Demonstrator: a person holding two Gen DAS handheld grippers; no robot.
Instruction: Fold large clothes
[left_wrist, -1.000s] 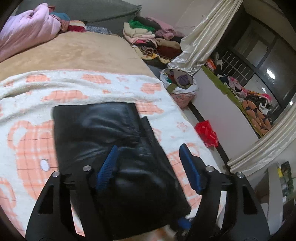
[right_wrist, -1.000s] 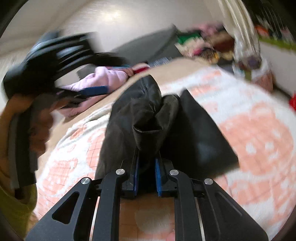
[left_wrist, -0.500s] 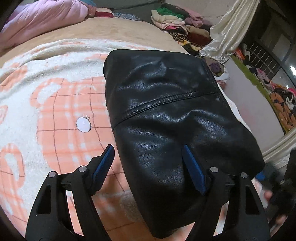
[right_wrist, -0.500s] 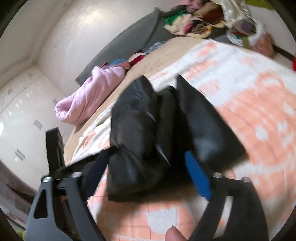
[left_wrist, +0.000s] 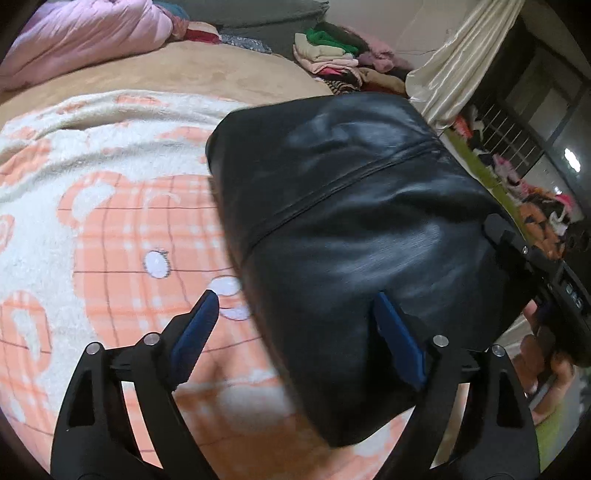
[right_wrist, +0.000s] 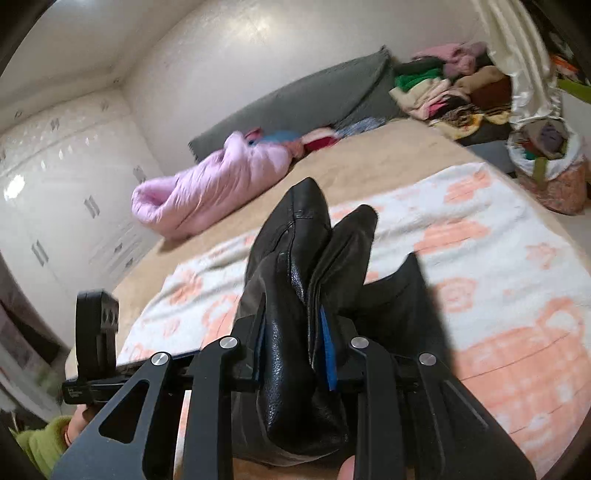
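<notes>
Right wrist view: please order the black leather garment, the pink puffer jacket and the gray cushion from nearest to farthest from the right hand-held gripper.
1. Black leather garment: clamped in the right hand-held gripper.
2. Pink puffer jacket: mid-bed, left.
3. Gray cushion: against the far wall.

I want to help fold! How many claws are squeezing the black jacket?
1. The right claw is pinched shut on the near edge of the black jacket. The left claw is open over it, not squeezing.

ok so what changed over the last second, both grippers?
The right gripper opened half a second ago and has clamped the folded black leather garment again. The left gripper stayed open, shifting toward the garment's edge. The bear blanket is unchanged.
</notes>
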